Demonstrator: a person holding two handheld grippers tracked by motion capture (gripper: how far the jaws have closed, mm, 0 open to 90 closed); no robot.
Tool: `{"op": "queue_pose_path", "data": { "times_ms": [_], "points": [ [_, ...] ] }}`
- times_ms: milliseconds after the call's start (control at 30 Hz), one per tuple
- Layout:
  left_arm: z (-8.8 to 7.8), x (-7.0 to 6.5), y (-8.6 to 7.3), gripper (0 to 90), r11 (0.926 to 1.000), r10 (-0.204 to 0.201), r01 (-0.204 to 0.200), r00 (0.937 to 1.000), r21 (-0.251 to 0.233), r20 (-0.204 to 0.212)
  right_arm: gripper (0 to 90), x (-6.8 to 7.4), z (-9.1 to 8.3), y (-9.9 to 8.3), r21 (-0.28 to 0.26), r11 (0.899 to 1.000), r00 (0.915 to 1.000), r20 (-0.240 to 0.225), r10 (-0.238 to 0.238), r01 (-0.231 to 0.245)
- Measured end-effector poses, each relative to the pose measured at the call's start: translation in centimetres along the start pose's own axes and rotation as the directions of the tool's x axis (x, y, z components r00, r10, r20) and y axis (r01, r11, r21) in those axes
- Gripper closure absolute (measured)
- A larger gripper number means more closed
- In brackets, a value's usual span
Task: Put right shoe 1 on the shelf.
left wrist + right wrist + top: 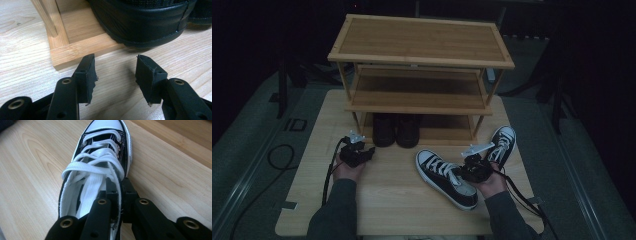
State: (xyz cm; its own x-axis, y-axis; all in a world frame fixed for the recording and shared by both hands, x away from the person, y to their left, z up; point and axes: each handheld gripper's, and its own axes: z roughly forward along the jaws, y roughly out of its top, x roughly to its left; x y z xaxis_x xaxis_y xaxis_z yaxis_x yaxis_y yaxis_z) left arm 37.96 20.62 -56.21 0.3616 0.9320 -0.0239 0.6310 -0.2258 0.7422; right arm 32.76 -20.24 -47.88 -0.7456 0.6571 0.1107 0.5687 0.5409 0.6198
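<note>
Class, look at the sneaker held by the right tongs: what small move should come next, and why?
Probably lift the sneaker slightly off the table: the right tongs are already shut on its collar, and the rack's shelves lie ahead.

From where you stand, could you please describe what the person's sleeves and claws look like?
Both sleeves are dark grey. Each claw, left and right, is black with a pale grey plate on top and a trailing black cable. The jaws have brass-ringed holes and black pads.

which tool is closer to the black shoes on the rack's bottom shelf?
Left. The left tool sits open just before the black shoes; the right tool grips a sneaker farther away.
</note>
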Motion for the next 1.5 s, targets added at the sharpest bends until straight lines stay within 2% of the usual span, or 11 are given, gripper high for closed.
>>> {"op": "queue_pose_path", "data": {
  "times_ms": [400,567,767,967,1500],
  "points": [
    [0.0,0.0,0.0,50.6,1.0,0.0,0.0,1.0,0.0,0.0,87.8,-0.1,-1.8,0.9,-0.04,0.999,0.9998,-0.018,0.0,-0.001],
    [0.0,0.0,0.0,50.6,1.0,-0.001,0.001,1.0,-0.001,0.0,87.8,-0.4,-2.4,1.3,-0.056,0.998,0.9991,-0.042,0.001,-0.003],
    [0.0,0.0,0.0,50.6,1.0,0.0,0.0,1.0,0.0,0.0,87.8,-0.7,-3.2,1.9,-0.071,0.997,0.9994,-0.033,-0.007,0.005],
    [0.0,0.0,0.0,50.6,1.0,0.001,-0.001,1.0,0.0,-0.001,87.8,-1.4,-4.1,2.4,-0.105,0.994,0.9993,-0.037,0.01,-0.014],
    [0.0,0.0,0.0,50.7,1.0,-0.002,0.002,1.0,-0.001,0.002,87.8,-2.1,-5.2,4.3,-0.14,0.99,0.9977,-0.063,-0.025,0.016]
  ]
}}
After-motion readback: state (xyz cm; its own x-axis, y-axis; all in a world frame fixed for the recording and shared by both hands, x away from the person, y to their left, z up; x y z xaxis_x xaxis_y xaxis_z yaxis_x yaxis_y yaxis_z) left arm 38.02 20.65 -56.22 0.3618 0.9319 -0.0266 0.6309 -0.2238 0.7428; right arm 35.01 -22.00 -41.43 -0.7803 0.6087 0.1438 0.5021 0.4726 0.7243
